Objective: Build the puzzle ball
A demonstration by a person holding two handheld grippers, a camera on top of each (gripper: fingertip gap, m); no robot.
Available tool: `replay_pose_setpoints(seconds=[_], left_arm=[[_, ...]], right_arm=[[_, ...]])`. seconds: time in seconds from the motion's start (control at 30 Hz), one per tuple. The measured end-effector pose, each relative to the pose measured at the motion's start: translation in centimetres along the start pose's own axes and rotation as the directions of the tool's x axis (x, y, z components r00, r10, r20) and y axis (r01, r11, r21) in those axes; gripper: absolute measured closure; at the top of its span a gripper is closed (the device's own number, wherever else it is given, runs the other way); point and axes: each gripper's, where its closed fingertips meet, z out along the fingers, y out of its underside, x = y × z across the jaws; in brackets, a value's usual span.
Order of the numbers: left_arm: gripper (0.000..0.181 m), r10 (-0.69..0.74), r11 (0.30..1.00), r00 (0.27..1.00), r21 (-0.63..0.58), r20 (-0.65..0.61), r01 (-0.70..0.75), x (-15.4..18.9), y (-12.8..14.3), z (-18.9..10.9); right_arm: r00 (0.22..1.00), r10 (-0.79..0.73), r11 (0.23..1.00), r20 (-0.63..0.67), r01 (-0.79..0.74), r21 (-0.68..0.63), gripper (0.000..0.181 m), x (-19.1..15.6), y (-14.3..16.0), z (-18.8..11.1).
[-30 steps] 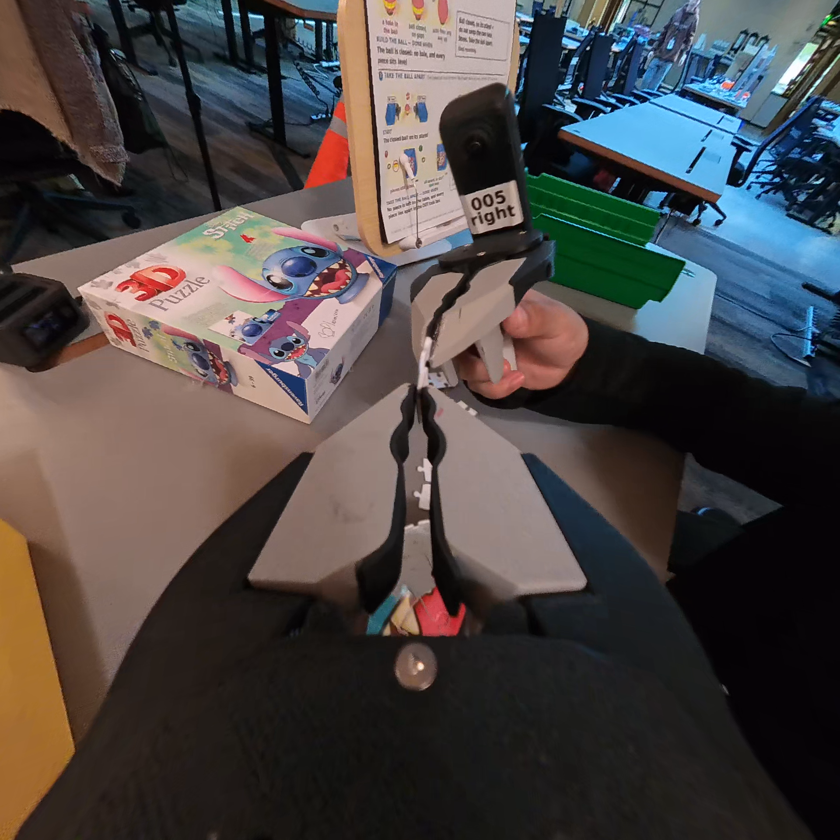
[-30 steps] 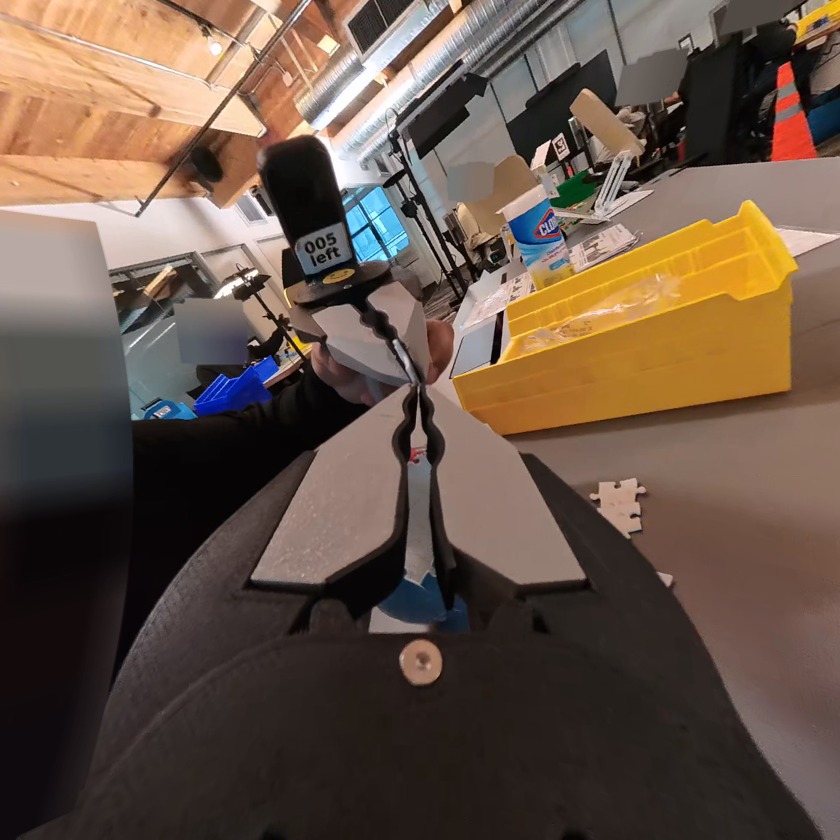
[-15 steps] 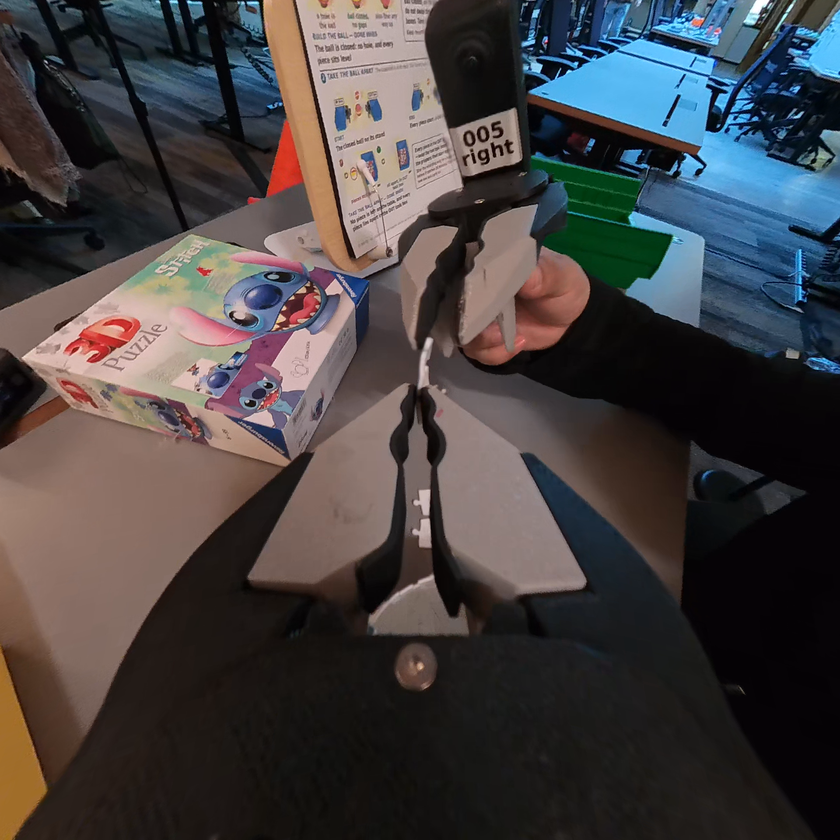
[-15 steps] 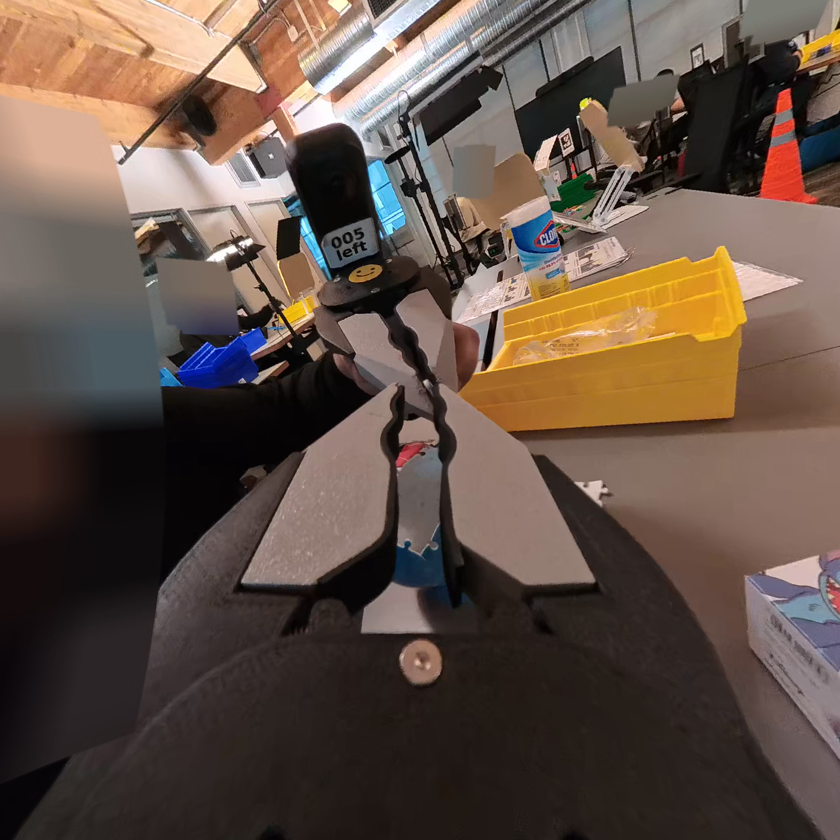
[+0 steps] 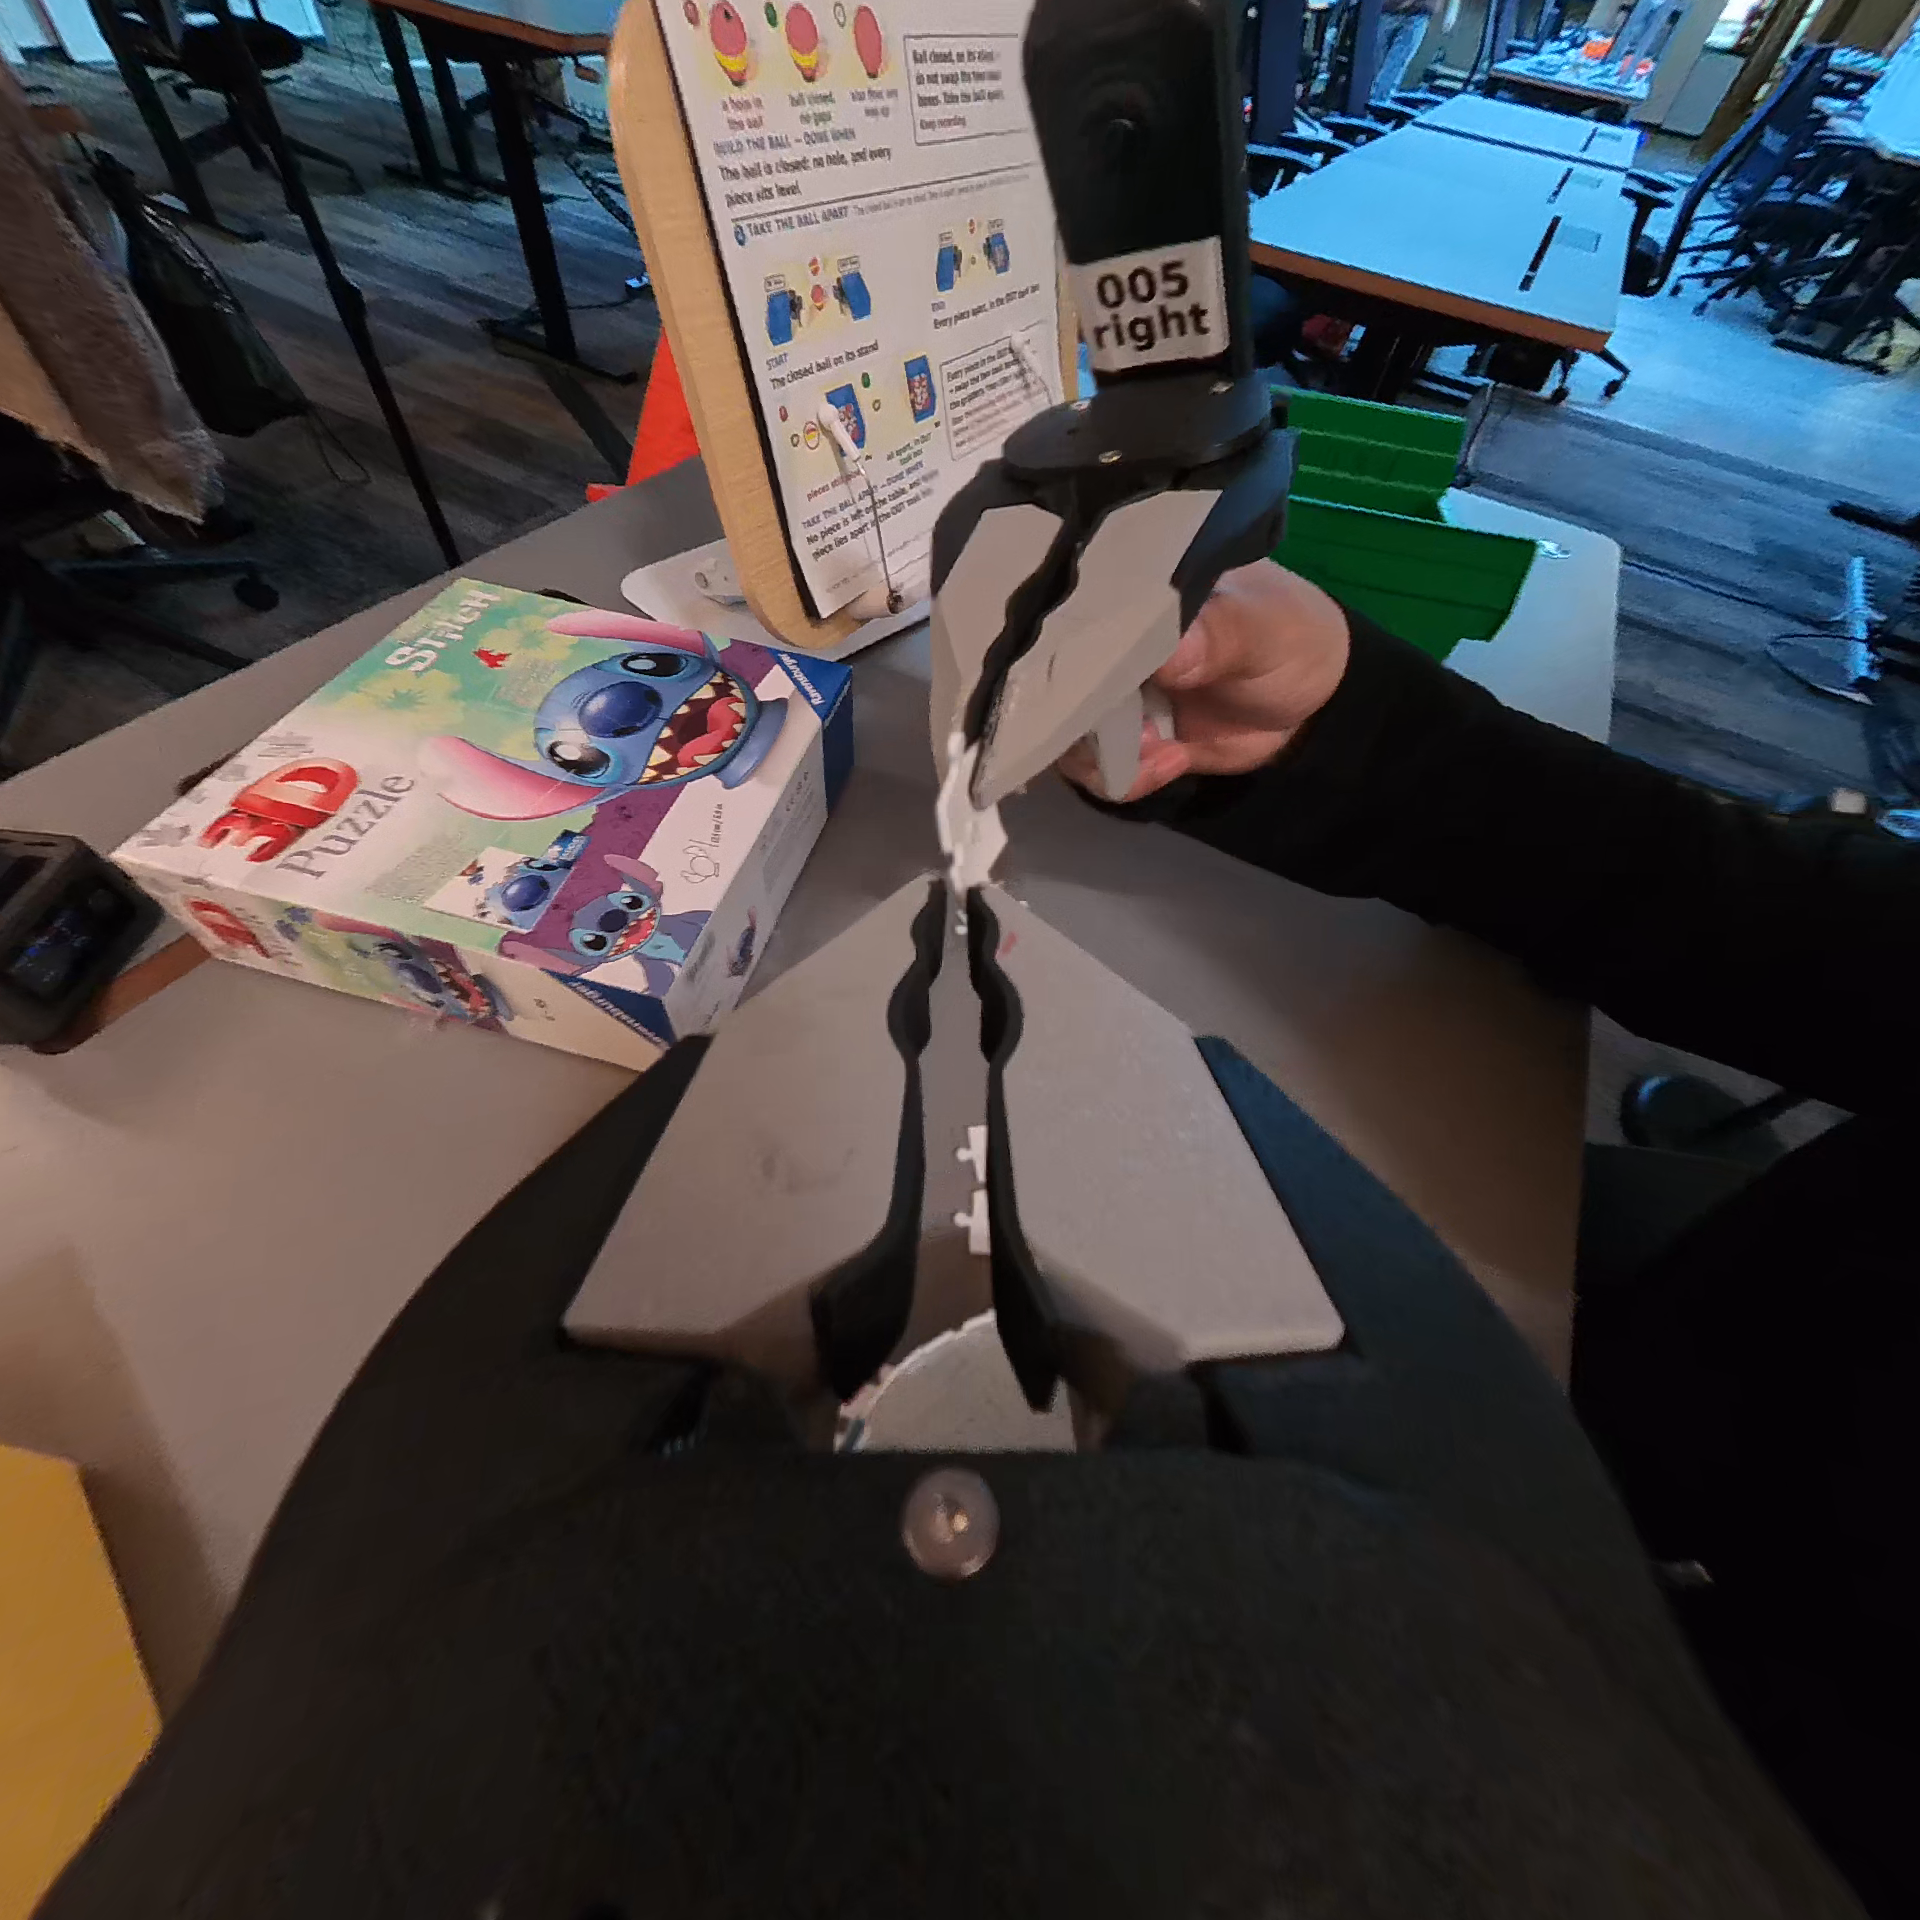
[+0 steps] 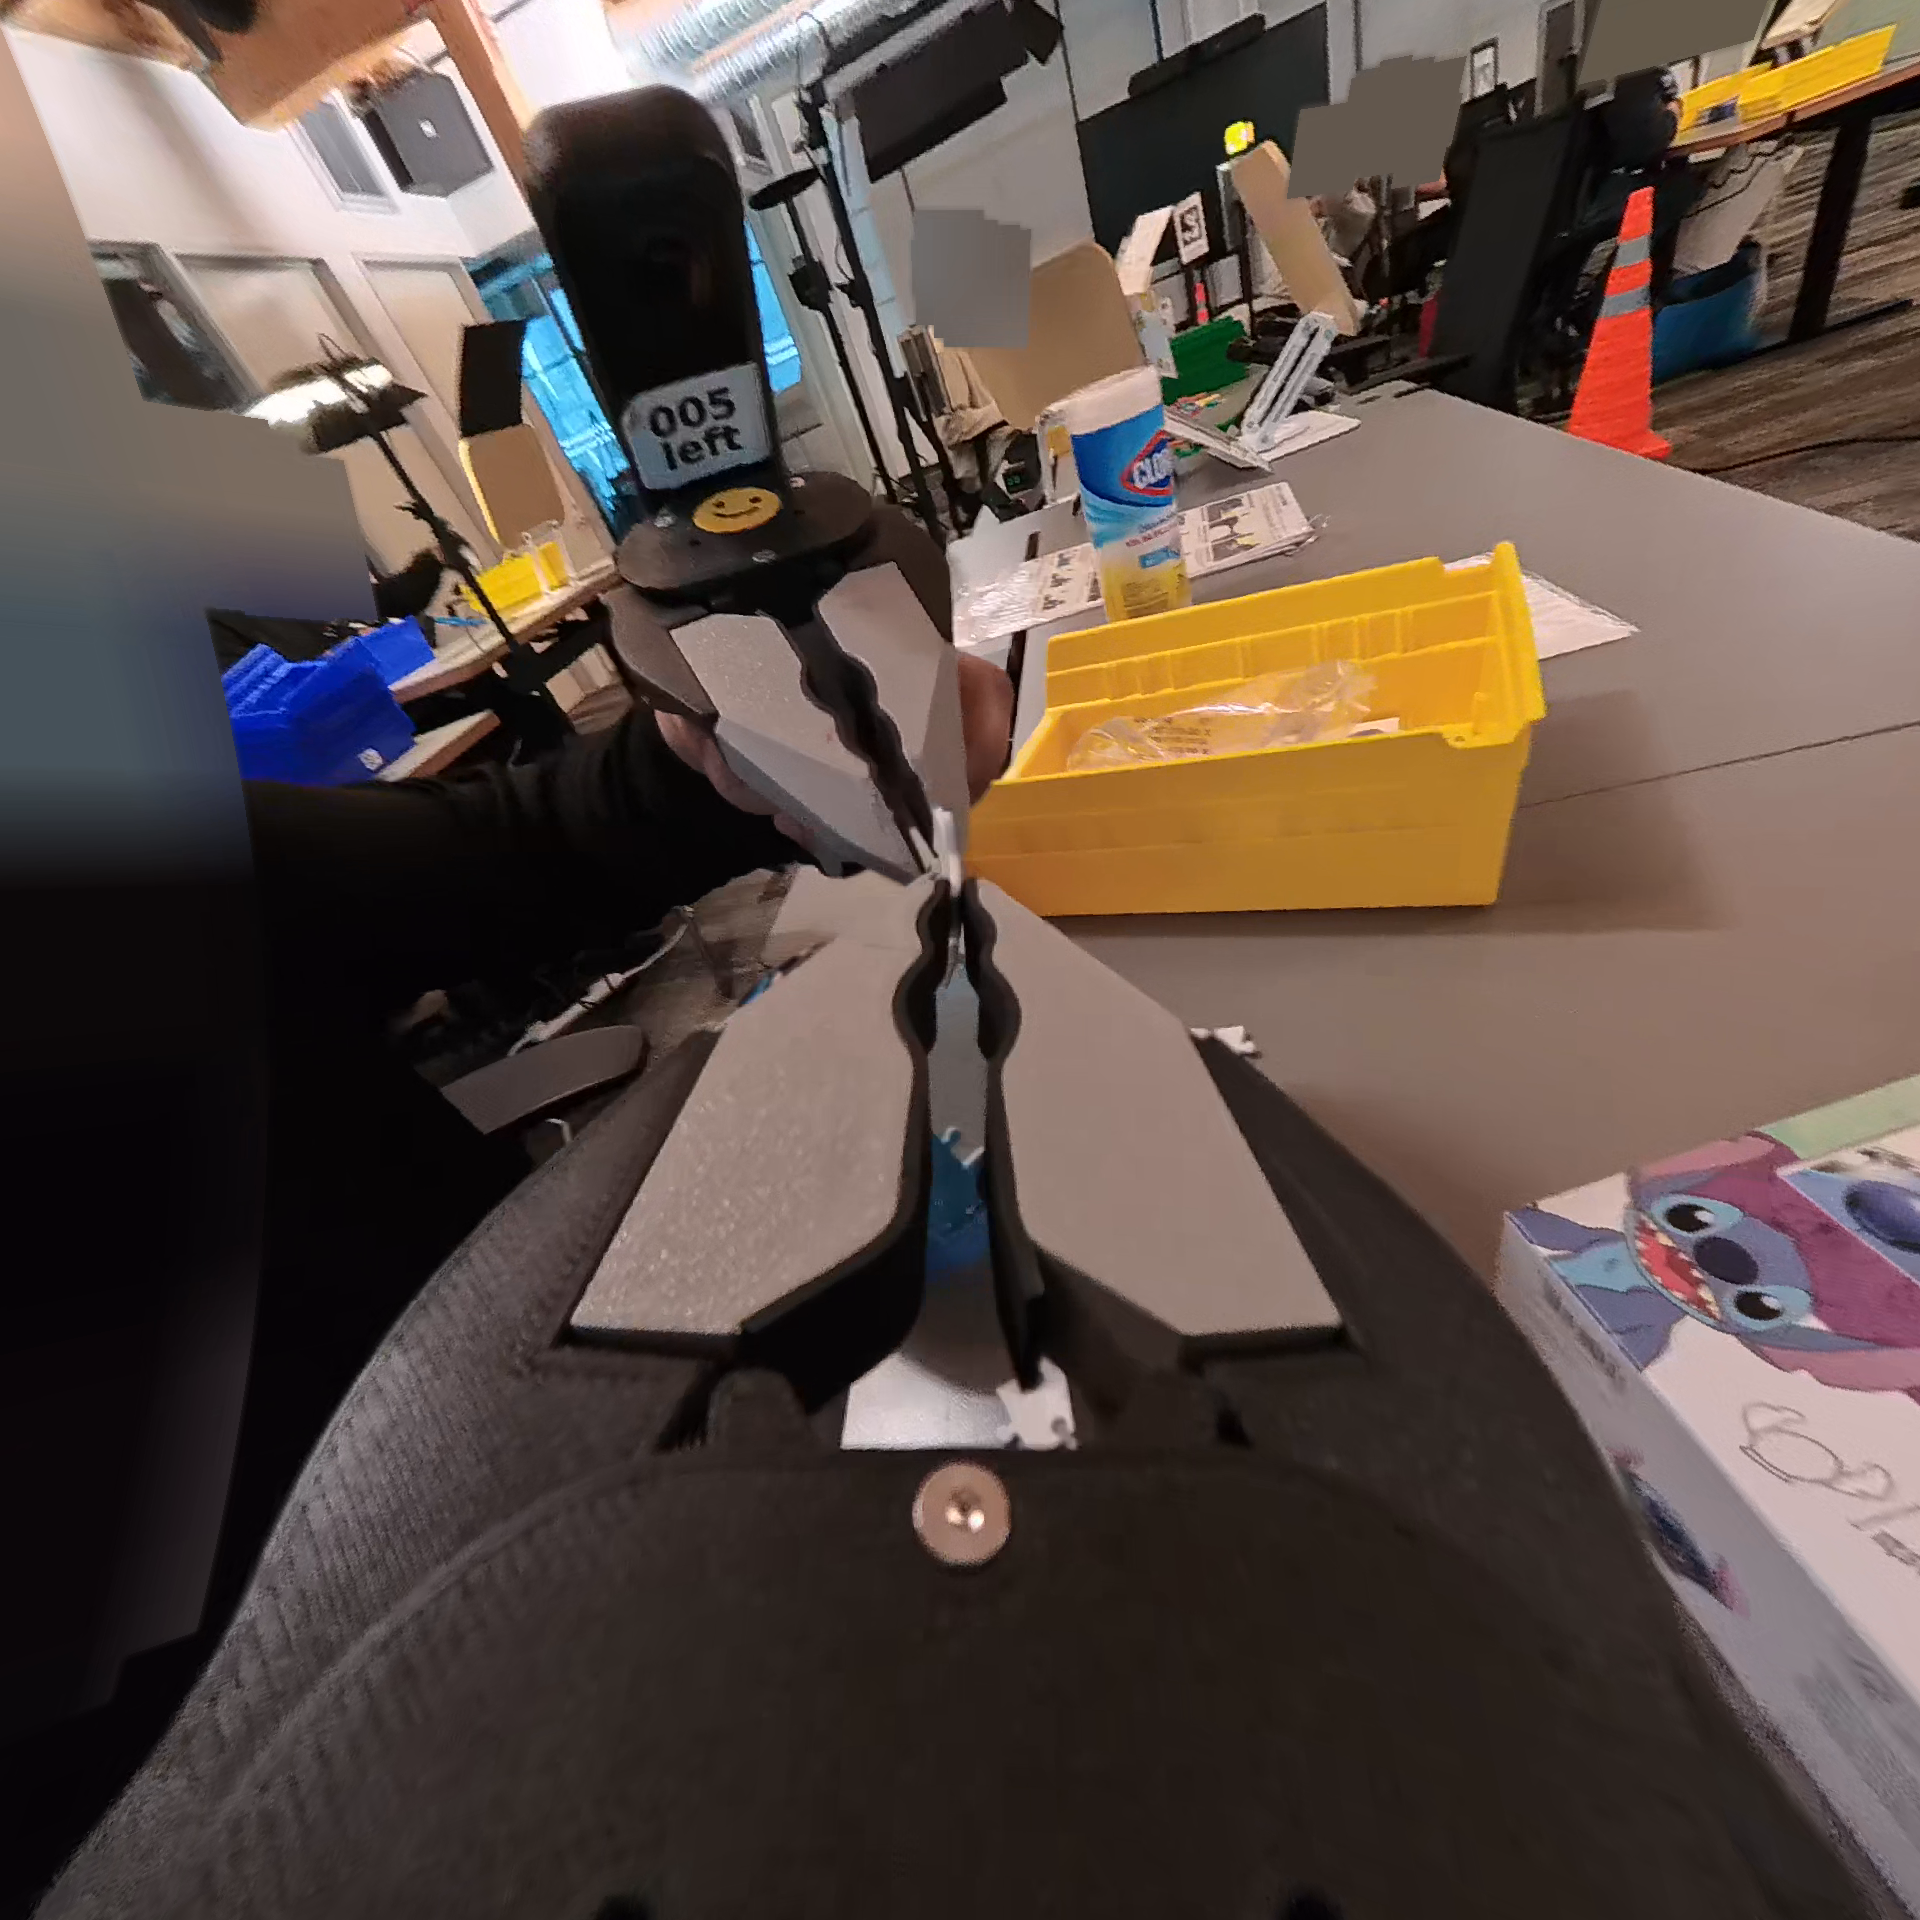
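Above the table, both claws meet tip-to-tip.

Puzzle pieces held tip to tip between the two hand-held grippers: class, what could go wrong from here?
1. The right hand-held gripper pinches its white piece only by an edge, so pushing against the left hand-held gripper may twist it loose.
2. Both are raised above the table; a dropped piece could fall among loose pieces below.
3. The joint is seen edge-on, so misaligned tabs may go unnoticed.
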Motion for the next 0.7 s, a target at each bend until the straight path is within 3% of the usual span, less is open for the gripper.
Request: replay_pose_setpoints(seconds=[0.1,0.2,0.4,0.57,0.7], left_arm=[[0.170,0.005,1.000,0.999,0.030,0.047,-0.006,-0.5,-0.4,-2.8],[0.159,0.015,0.998,0.995,0.059,0.102,-0.021,-0.5,0.3,-6.6],[0.140,0.075,0.997,0.962,-0.004,0.261,-0.077,-0.5,8.4,-11.8],[0.138,0.089,0.995,0.965,-0.053,0.248,-0.079,0.1,15.3,-14.1],[0.131,0.003,0.998,0.981,-0.057,0.194,0.008,-0.5,18.5,-14.4]], right_arm=[[0.997,-0.015,0.998,-0.071,0.010,-0.065,0.181,1.1,0.6,-1.1],[0.993,-0.006,0.970,-0.119,-0.024,-0.242,0.181,2.5,3.6,-2.3],[0.984,-0.002,0.867,-0.176,-0.086,-0.492,0.181,5.8,9.8,-2.4],[0.990,0.026,0.758,-0.138,-0.110,-0.643,0.181,7.3,14.3,-1.0],[0.995,0.041,0.711,-0.089,-0.091,-0.697,0.181,7.5,16.3,-0.2]])
